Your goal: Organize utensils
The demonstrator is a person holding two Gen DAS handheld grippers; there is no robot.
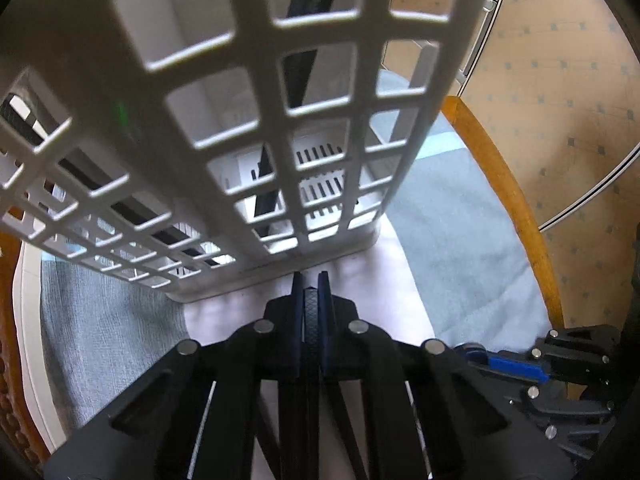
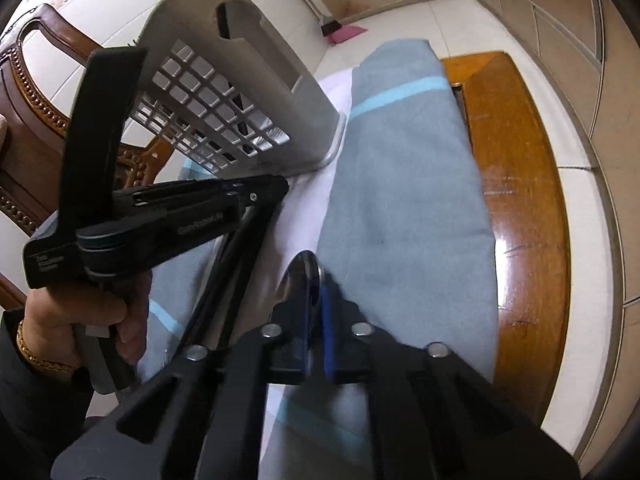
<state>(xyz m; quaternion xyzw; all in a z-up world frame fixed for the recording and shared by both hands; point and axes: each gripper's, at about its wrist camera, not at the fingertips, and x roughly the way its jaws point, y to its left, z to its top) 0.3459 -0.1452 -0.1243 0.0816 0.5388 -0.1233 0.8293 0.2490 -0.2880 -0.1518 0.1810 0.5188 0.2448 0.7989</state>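
At nine o'clock in the right wrist view, the left gripper point(image 2: 280, 184) has its jaws pressed together on nothing, just short of the white plastic lattice utensil caddy point(image 2: 224, 92). Dark-handled utensils point(image 1: 308, 40) already stand inside. Towards six o'clock, the right gripper point(image 2: 316, 300) clamps a shiny metal spoon point(image 2: 300, 276) over the grey-blue towel point(image 2: 404, 200). Judged so, the sorting is partly done; this spoon still needs dropping in.

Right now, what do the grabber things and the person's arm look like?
Both grippers are black plastic with silver round bolts and blue finger pads: the left gripper and the right gripper. The left one has a grey handle and small white lettering. The person's hand wears a gold bracelet and a dark sleeve.
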